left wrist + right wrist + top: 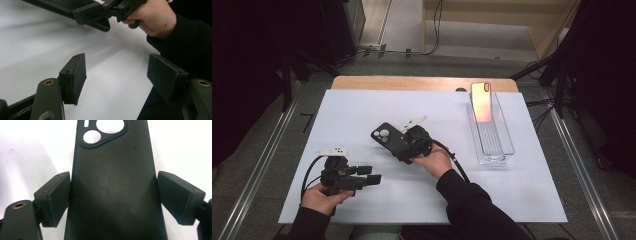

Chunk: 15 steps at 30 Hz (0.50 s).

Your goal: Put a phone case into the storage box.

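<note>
A black phone case [384, 134] with round camera cut-outs is lifted a little off the white sheet [512, 190] at mid-table. My right gripper [401, 145] is shut on it. In the right gripper view both pads press the long edges of the case [112, 170], and the right gripper [112, 195] grips it about halfway along its length. My left gripper [368, 175] lies low at the front left, open and with nothing in it. In the left gripper view its own jaws [117, 67] stand wide apart, and the right hand [155, 17] holds the case [57, 6] beyond them.
A clear plastic tray [507, 145] stands at the right of the sheet. A phone [481, 102] with an orange-pink sheen leans upright in its far end. A wooden table edge [422, 82] runs along the back. Metal rails flank the table.
</note>
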Each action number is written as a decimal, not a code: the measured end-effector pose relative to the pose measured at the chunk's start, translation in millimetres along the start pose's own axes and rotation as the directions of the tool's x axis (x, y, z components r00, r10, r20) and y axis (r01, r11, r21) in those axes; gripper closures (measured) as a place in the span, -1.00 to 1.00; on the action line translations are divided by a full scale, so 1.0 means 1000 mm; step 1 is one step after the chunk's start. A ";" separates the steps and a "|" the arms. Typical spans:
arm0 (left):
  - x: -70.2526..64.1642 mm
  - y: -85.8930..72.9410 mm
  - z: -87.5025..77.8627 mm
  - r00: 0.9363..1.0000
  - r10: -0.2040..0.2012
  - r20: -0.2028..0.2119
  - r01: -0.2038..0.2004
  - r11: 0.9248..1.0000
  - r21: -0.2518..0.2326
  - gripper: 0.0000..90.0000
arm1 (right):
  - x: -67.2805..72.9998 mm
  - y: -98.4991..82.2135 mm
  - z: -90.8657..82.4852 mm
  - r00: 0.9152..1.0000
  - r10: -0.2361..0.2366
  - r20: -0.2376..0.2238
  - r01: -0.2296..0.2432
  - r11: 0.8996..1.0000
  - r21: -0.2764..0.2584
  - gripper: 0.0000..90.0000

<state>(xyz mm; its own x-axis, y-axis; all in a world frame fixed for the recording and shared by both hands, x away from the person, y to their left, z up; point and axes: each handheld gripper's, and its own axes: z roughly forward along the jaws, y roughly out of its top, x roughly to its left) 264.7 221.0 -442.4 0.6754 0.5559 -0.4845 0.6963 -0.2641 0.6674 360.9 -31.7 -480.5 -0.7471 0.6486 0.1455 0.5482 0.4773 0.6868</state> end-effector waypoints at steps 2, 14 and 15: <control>-0.004 0.003 0.000 1.000 0.023 -0.017 -0.023 1.000 0.006 -0.36 | -0.001 0.001 -0.006 1.000 -0.005 -0.001 0.005 1.000 -0.007 -0.70; -0.010 0.008 0.007 0.995 0.094 -0.044 -0.090 0.993 0.082 -0.50 | -0.007 -0.001 -0.048 0.999 0.028 -0.032 -0.030 0.999 -0.043 -0.70; -0.009 0.009 0.008 0.996 0.084 -0.032 -0.081 0.993 0.087 -0.50 | -0.007 -0.001 -0.051 0.999 0.029 -0.029 -0.030 0.999 -0.045 -0.70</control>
<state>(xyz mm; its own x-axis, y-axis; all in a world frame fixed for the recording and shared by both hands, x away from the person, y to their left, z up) 266.6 207.6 -436.5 0.7234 0.5566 -0.4085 0.6578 -0.3761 0.6526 346.3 -67.6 -445.9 -0.7416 0.6446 0.1858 0.5529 0.4305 0.7134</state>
